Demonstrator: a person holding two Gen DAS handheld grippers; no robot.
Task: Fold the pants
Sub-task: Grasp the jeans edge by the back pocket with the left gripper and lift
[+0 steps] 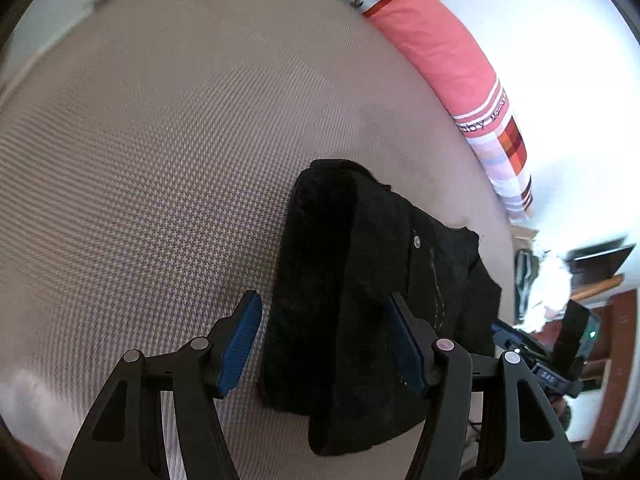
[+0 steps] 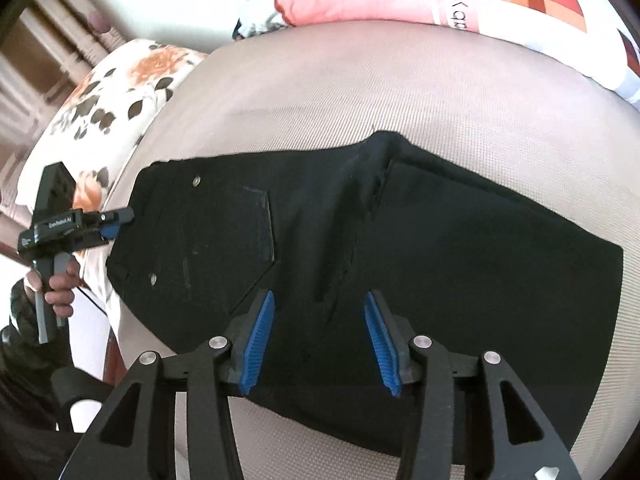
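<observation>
Black pants (image 2: 400, 240) lie folded on a beige woven bed cover (image 2: 320, 92), back pocket and rivets facing up. My right gripper (image 2: 318, 320) hovers over the middle of the pants near the fold ridge; it is open, its blue pads (image 2: 260, 332) clear of the cloth. In the left wrist view the pants (image 1: 360, 280) run away from me as a narrow folded stack. My left gripper (image 1: 324, 344) is open, straddling the stack's near end without pinching it. From the right wrist view, the left gripper (image 2: 116, 220) sits at the waistband edge, held by a hand (image 2: 56, 288).
A pink and white pillow (image 1: 452, 60) with a checked patch lies along the far edge of the bed. A floral pillow (image 2: 120, 92) sits at the bed's left end. Wooden furniture (image 1: 624, 340) stands beyond the bed's right side. Bare beige cover (image 1: 160, 160) spreads left of the pants.
</observation>
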